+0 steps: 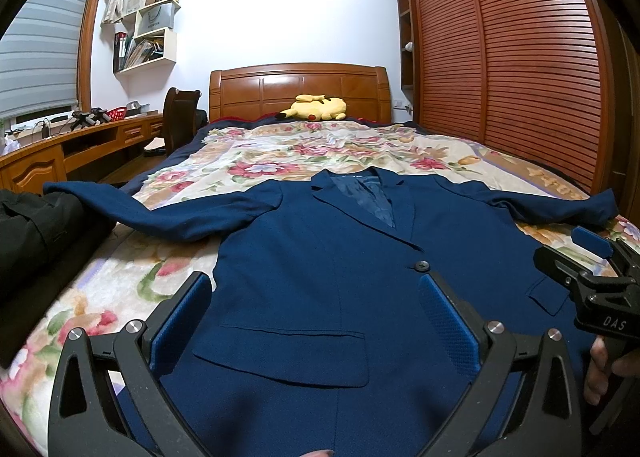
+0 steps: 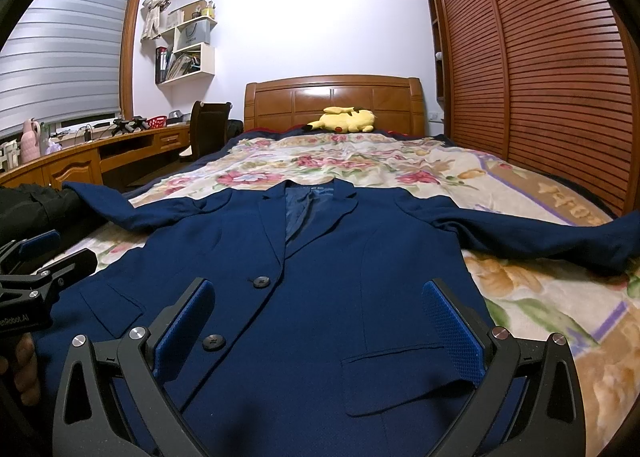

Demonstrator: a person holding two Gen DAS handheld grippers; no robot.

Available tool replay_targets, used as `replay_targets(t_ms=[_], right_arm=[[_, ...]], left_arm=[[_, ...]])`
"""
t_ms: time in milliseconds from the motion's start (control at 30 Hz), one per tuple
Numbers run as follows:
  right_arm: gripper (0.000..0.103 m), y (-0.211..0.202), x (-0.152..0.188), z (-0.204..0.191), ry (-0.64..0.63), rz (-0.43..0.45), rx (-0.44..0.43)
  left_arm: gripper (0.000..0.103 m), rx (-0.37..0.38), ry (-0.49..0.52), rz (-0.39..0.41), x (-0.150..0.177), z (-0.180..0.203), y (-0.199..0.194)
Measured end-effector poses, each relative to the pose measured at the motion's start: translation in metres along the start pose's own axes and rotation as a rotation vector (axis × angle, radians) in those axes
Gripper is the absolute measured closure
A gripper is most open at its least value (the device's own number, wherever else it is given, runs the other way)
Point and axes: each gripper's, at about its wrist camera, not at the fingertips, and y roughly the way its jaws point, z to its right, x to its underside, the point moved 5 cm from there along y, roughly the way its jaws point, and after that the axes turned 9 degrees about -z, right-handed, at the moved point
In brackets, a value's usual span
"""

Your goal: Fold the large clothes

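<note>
The work surface is a bed covered by a floral blanket (image 1: 280, 153), with a wooden headboard (image 1: 300, 87) at the far end, straight ahead of both grippers. A yellow plush toy (image 1: 314, 108) lies just in front of the headboard. To the right of the grippers stands a slatted wooden wardrobe (image 1: 520, 57); to the left run a wooden desk (image 1: 60, 149), a dark chair (image 1: 180, 121), wall shelves (image 1: 150, 37) and a window blind (image 1: 36, 57). A black garment (image 1: 36, 233) lies at the bed's left edge, beside the left gripper. The navy blazer (image 1: 328, 257) lies face up directly beneath and ahead of both grippers, collar toward the headboard, front closed, sleeves spread outward to either side. Its fabric lies flat, with lapels, two dark buttons and flap pockets visible. The left gripper (image 1: 316, 313) hovers over the blazer's lower left front, jaws spread wide, holding nothing. The right gripper (image 2: 318, 317) hovers over the lower right front, likewise spread wide and empty.
</note>
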Motion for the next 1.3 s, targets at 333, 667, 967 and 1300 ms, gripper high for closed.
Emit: replay_targets(t_ms=[333,667,967,1300], right_arm=[[0.000,-0.0007,0.0009,-0.0005,0.003,0.001,0.001],[0.000,-0.0008,0.0007,-0.0006,0.004,0.001,0.000],[0.000,-0.0006,0.0006,-0.0010,0.002,0.001,0.001],[0.000,0.0022,-0.0082,-0.0055,0.010,-0.039,-0.023]], left_arm=[[0.000,0.000,-0.001,0.000,-0.0001,0.0000,-0.0002],[0.000,0.001,-0.002,0.000,-0.0001,-0.0002,-0.0003],[0.000,0.002,-0.002,-0.001,0.0002,-0.0002,-0.0001],[0.000,0.027,-0.010,-0.032,0.0012,-0.0051,0.0007]])
